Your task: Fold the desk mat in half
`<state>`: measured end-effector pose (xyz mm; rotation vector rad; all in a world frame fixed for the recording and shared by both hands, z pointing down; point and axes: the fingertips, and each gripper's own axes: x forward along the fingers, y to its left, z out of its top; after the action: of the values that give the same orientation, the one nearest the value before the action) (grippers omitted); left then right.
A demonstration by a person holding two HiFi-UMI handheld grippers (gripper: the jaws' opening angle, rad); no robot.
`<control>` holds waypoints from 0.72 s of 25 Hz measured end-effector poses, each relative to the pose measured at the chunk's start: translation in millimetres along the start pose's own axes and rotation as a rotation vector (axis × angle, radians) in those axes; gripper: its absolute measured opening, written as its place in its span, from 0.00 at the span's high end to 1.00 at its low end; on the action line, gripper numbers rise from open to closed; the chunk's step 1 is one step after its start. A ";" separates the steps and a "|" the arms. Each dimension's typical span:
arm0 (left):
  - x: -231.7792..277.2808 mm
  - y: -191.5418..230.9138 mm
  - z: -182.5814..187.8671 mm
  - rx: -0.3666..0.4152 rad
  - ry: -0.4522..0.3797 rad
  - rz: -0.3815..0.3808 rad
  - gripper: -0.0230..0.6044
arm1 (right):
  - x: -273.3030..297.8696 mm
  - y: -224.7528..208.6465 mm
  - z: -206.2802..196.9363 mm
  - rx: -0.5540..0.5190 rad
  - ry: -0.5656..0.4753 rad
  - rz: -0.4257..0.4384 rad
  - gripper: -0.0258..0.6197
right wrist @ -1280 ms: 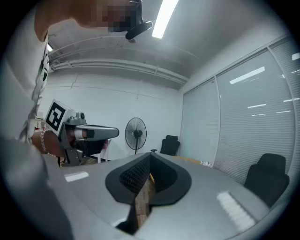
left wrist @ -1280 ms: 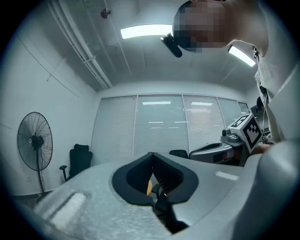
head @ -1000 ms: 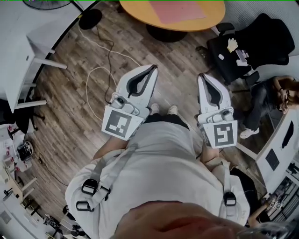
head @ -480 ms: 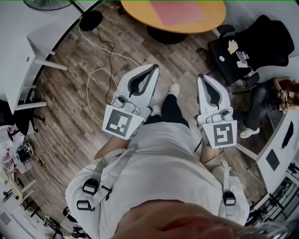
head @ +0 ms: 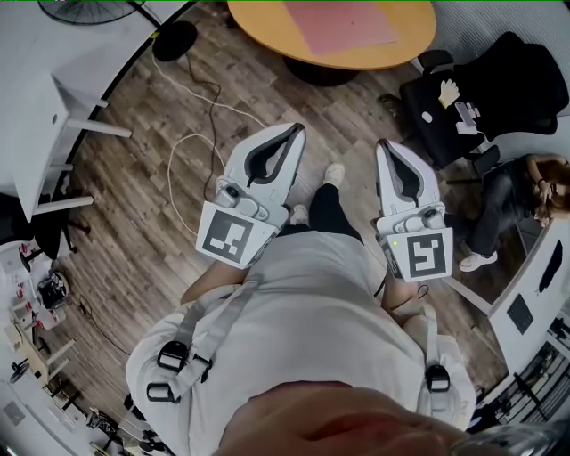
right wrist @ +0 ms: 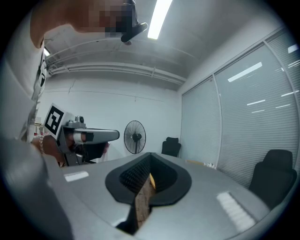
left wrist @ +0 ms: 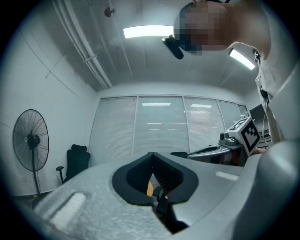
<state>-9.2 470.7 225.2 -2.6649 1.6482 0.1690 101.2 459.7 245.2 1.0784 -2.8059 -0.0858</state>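
Far ahead, the pink desk mat [head: 343, 22] lies unfolded on the round table [head: 258, 22]; your step brings you nearer, left gripper [head: 295, 130] and right gripper [head: 388, 145] both closed, empty.

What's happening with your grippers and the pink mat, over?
Left gripper shut, empty; right gripper shut, empty. Desk mat flat on orange table ahead, not yet folded. White cable on floor at left, black chair at right.

The head view's top edge cuts off the pink desk mat [head: 343, 25] and the orange table [head: 258, 27] beneath it.
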 end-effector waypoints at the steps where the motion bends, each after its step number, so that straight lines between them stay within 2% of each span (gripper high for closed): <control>1: 5.3 2.6 -0.2 0.001 0.001 0.001 0.96 | 4.1 -5.9 -1.1 -0.001 0.005 -0.005 0.95; 18: 105.3 44.9 -13.7 0.013 0.014 0.018 0.96 | 73.6 -93.5 -10.7 0.035 0.009 -0.002 0.95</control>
<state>-1.5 355.8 231.3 -2.6492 1.6715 0.1389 110.6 340.9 254.1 1.0869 -2.8085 -0.0327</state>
